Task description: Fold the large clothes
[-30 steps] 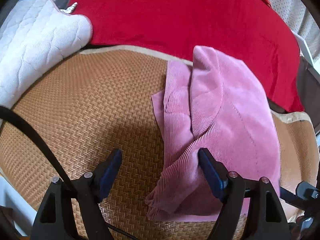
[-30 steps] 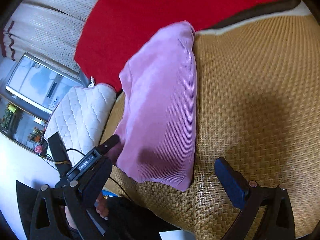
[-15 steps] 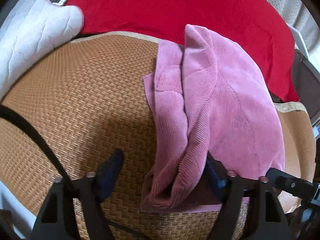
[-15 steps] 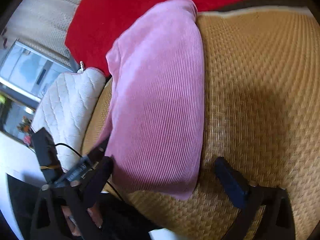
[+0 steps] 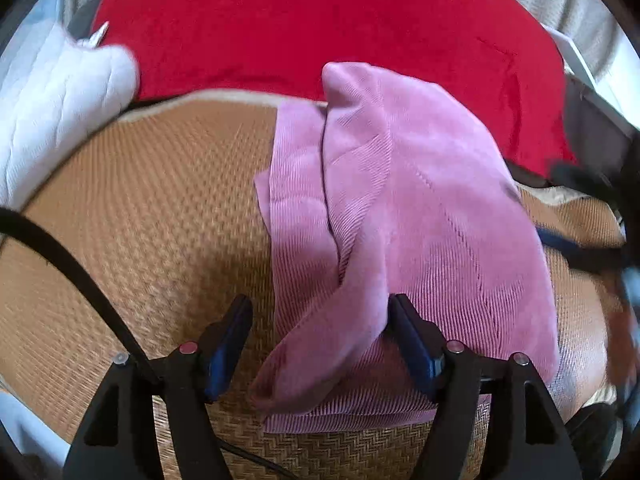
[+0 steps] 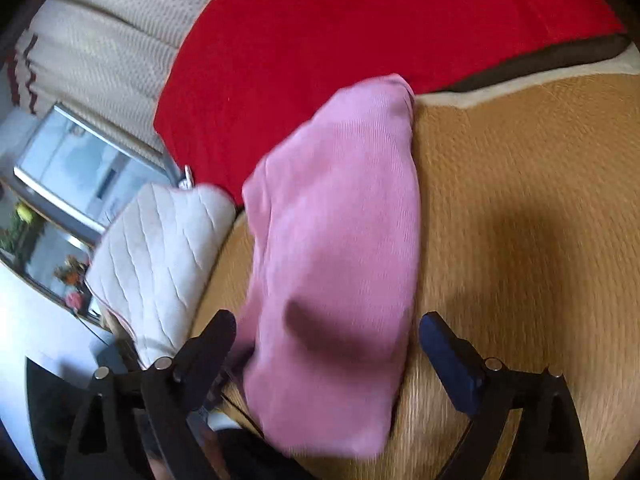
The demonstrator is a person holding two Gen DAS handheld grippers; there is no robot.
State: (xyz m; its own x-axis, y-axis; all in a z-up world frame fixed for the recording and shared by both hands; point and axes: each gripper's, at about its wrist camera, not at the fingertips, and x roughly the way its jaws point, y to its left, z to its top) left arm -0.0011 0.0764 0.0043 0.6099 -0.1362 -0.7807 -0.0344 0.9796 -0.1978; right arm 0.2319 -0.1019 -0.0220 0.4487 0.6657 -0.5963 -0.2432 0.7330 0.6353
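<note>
Pink corduroy garment (image 5: 420, 208) lies folded lengthwise on the woven mat (image 5: 160, 220), its far end against the red blanket (image 5: 320, 24). Left gripper (image 5: 320, 336) stands wide open, its right finger touching a raised fold. Right gripper (image 6: 328, 348) is likewise spread, straddling the garment's near end; a white quilted cushion (image 6: 160, 256) lies beside.

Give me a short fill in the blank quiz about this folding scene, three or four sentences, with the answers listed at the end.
1. The folded garment on the woven mat is colored ____.
2. The large cloth lying beyond the mat is colored ____.
3. Both the left gripper and the right gripper have their jaws ____.
4. The quilted cushion at the mat's edge is colored ____.

Answers: pink; red; open; white
</note>
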